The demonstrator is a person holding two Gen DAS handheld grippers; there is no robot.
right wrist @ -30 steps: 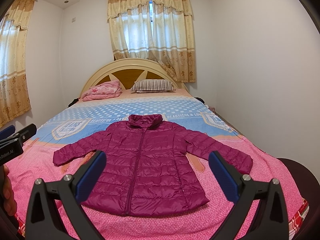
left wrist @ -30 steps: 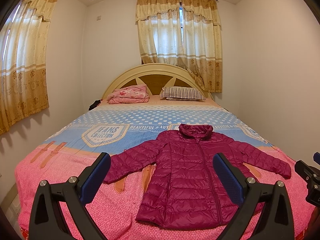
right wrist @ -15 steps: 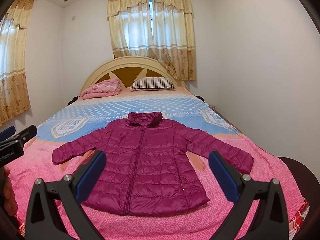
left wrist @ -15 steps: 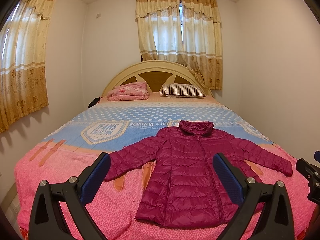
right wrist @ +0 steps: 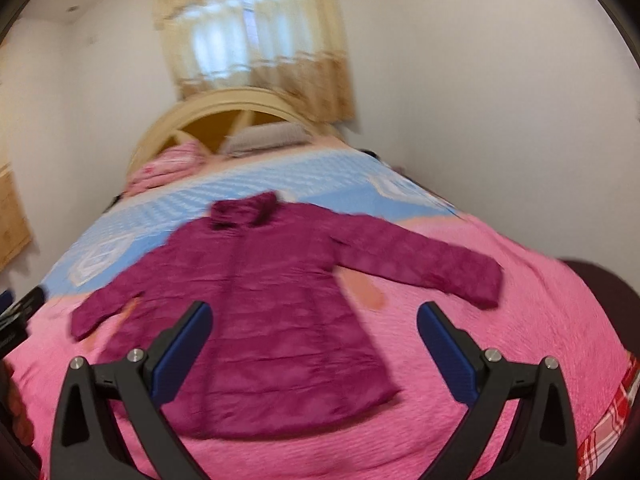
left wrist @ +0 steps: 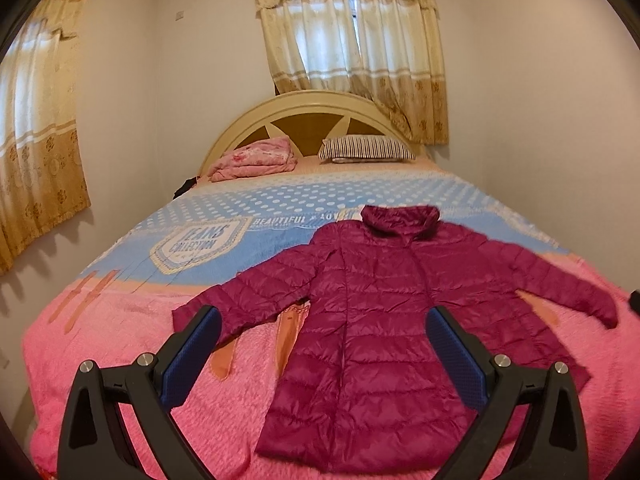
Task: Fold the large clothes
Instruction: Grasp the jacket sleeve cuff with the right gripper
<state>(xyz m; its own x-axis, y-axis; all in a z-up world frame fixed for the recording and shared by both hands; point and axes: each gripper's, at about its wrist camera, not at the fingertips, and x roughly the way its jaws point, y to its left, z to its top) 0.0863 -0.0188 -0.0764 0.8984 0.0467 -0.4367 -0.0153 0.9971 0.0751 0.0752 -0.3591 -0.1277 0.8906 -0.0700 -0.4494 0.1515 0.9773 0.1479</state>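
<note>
Left gripper (left wrist: pixel 322 354) and right gripper (right wrist: pixel 314 350) both spread wide, holding nothing, poised over the near hem; the magenta jacket (left wrist: pixel 384 304) lies flat, sleeves out, unfolded; folding hasn't begun, likely sleeves first; pink-and-blue bedspread (left wrist: pixel 120 320) beyond, curtained window (left wrist: pixel 352 48) farthest.

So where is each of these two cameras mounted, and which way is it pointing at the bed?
Left wrist: rides on the left tool, looking forward between its open blue-padded fingers toward the headboard; only those fingers show.
Right wrist: rides on the right tool, tilted and motion-blurred, facing the same way; its open fingers show, and the other tool's tip at the left edge.
Shared: the magenta puffer jacket spread flat, sleeves out, on the pink-and-blue bedspread, and the curtained window.
</note>
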